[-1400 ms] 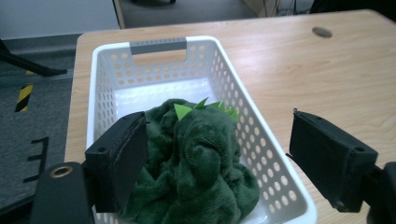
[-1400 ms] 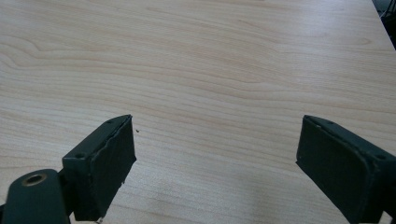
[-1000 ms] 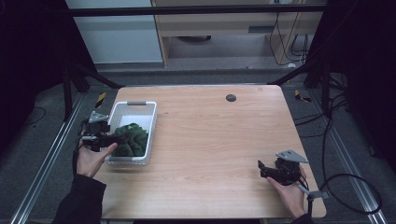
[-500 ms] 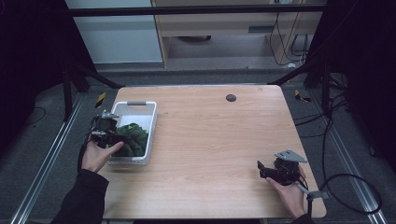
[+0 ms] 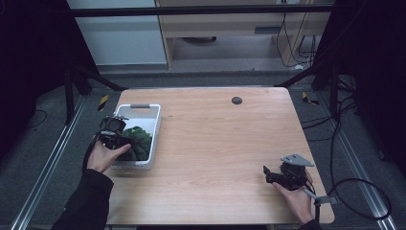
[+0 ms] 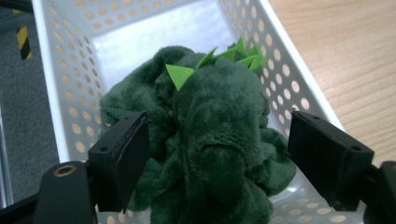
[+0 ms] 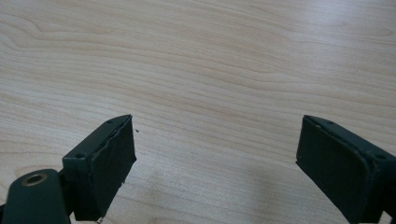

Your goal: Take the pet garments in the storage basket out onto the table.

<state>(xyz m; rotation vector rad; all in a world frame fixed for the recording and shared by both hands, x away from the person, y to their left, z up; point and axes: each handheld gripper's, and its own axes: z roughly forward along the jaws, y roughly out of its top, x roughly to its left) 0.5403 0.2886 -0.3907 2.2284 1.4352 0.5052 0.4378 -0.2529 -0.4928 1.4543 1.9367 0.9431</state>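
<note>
A dark green plush toy (image 5: 140, 142) with light green felt spikes lies in a white perforated basket (image 5: 156, 125) at the table's left. My left gripper (image 5: 126, 142) is over the basket's near left part, held by a hand. In the left gripper view the gripper (image 6: 219, 127) is open, its jaws on either side of the plush toy (image 6: 215, 154) and wider than it; whether they touch it is unclear. My right gripper (image 5: 267, 175) rests near the table's front right, open (image 7: 217, 128) over bare wood (image 7: 210, 56), with nothing between its jaws.
The basket wall (image 6: 70, 70) rises close around the toy on the left and far sides. A small dark round hole (image 5: 236, 100) sits near the table's far edge. Bare wooden tabletop (image 5: 220, 139) spreads between the two grippers. Cables trail on the floor at the right.
My left gripper has moved forward and rightwards from the basket's left rim to over the plush toy. The right gripper has stayed in place.
</note>
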